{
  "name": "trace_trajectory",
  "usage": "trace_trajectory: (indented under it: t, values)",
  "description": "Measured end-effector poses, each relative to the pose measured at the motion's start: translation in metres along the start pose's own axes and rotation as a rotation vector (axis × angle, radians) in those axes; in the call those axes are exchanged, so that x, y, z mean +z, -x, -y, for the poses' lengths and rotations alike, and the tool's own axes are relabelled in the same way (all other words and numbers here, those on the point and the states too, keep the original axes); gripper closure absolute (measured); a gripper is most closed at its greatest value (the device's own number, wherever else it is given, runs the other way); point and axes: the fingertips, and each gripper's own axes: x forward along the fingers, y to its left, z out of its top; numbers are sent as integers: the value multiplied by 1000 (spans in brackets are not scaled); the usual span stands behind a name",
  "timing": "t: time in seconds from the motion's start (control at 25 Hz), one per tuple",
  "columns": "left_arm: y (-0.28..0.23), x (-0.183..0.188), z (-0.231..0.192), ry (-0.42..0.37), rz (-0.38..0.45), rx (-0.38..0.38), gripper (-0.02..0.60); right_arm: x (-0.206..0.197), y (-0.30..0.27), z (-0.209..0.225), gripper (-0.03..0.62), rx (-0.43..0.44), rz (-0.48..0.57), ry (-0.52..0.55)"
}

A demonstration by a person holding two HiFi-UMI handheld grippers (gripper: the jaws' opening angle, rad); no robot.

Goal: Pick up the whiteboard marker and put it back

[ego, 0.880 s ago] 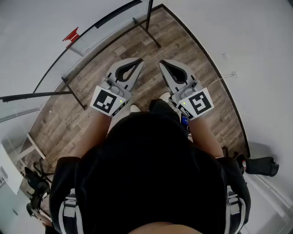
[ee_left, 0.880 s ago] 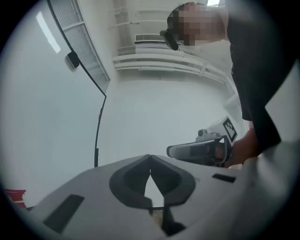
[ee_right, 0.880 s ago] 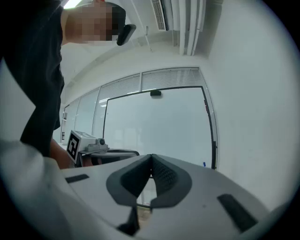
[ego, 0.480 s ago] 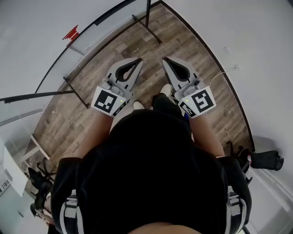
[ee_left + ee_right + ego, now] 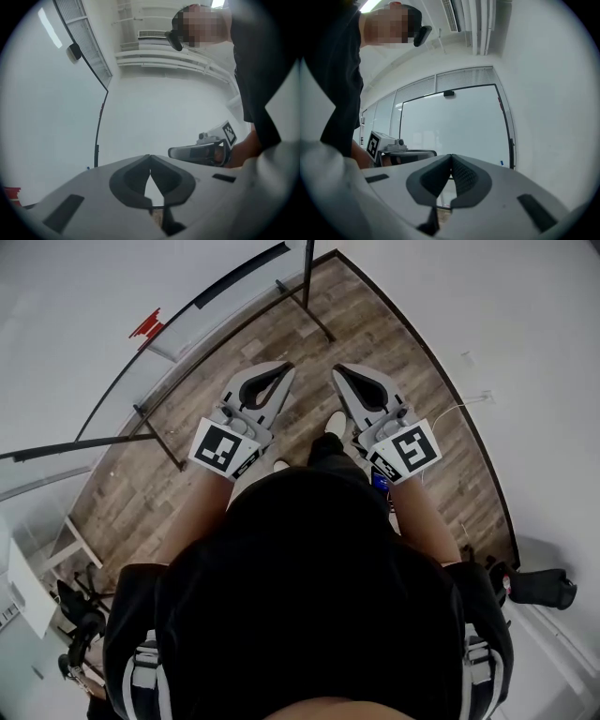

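I held my left tongs (image 5: 287, 369) and right tongs (image 5: 337, 369) level, side by side above the brown wood-plank floor (image 5: 403, 352), both closed tight on nothing

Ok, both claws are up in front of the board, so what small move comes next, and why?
Probably ease the right claw forward toward the board. It and the left claw are both shut, empty and level, short of the board, and no marker can be made out. A blue speck by the frame is too small to tell.
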Motion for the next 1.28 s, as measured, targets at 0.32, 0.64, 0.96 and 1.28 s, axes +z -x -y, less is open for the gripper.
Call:
trace_trajectory:
  t: [0.32, 0.64, 0.96, 1.28]
  values:
    - [-54, 10, -23, -10, 0, 38, 577, 9, -16, 61, 595, 37, -5, -11]
    - [-99, 9, -38, -8, -19, 89, 577, 12, -27, 110, 595, 96, -11, -11]
    - [-139, 8, -40, -12, -36, 140, 577, 12, -27, 150, 595, 160, -8, -24]
    - [-167, 8, -40, -17, -33, 185, 577, 8, -23, 180, 595, 203, -19, -25]
